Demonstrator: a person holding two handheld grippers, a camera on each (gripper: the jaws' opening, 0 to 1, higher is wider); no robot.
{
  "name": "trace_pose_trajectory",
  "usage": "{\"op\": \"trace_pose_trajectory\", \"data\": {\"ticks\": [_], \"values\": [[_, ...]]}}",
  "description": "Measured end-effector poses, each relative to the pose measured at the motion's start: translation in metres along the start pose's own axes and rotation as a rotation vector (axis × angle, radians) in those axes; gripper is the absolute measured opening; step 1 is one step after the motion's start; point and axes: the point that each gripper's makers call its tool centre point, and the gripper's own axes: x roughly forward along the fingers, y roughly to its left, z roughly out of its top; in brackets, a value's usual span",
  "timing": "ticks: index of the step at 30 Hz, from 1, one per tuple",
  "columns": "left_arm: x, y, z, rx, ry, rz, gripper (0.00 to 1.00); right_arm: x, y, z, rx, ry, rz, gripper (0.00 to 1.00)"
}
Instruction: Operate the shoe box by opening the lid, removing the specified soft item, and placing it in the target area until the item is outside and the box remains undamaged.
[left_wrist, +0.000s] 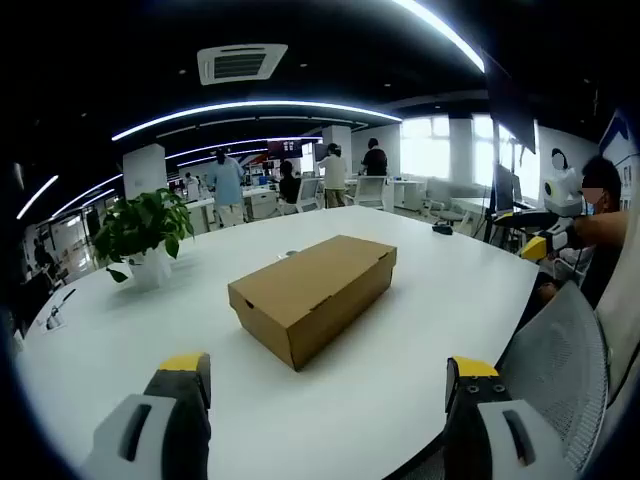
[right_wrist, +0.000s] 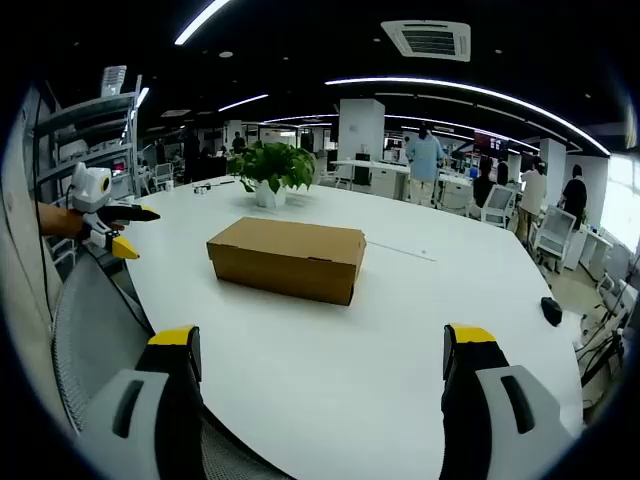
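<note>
A closed shoe box (left_wrist: 312, 293) of plain brown cardboard is seen lying flat near the middle of a smooth white surface (left_wrist: 400, 390), well apart from both grippers. The left gripper (left_wrist: 330, 385) and right gripper (right_wrist: 320, 360) are held short of it, jaws spread wide and empty. A crushed or torn lid is risked if the thin, sharp-edged cardboard is pinched hard. A leafy potted plant (right_wrist: 272, 168) stands beyond the box.
</note>
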Motion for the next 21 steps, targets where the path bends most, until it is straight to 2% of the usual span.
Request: {"op": "trace_pose_trajectory", "data": {"ticks": [21], "values": [[0.0000, 0.0003, -0.0012, -0.005, -0.001, 0.007, 1.00, 0.0010, -0.0025, 0.0007, -0.002, -0.002, -0.006, 0.96]]}}
